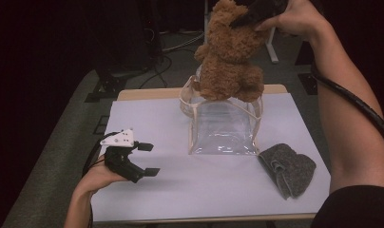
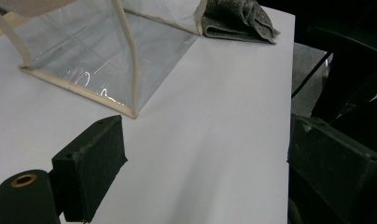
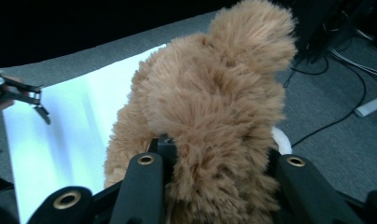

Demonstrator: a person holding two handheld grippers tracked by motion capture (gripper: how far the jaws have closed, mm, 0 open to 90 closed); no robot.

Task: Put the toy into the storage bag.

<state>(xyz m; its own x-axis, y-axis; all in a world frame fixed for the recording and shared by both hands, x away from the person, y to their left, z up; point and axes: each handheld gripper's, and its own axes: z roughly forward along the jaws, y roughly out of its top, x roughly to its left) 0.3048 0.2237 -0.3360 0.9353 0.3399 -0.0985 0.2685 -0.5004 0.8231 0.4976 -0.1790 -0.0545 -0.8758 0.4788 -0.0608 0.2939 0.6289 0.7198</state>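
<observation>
Teddy bear (image 1: 230, 52) top centre, clamped at head by right gripper (image 1: 249, 19), hanging over clear bag (image 1: 223, 126). Left gripper (image 1: 149, 159) lower left, jaws wide, nothing btwn.

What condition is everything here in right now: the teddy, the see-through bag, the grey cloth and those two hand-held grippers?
Teddy bear: lifted, held above the bag.
Clear bag: standing on the table, top open.
Grey cloth: folded, lying beside the bag.
Right hand-held gripper: shut on the teddy bear.
Left hand-held gripper: open, nothing between its jaws, low over the table.
</observation>
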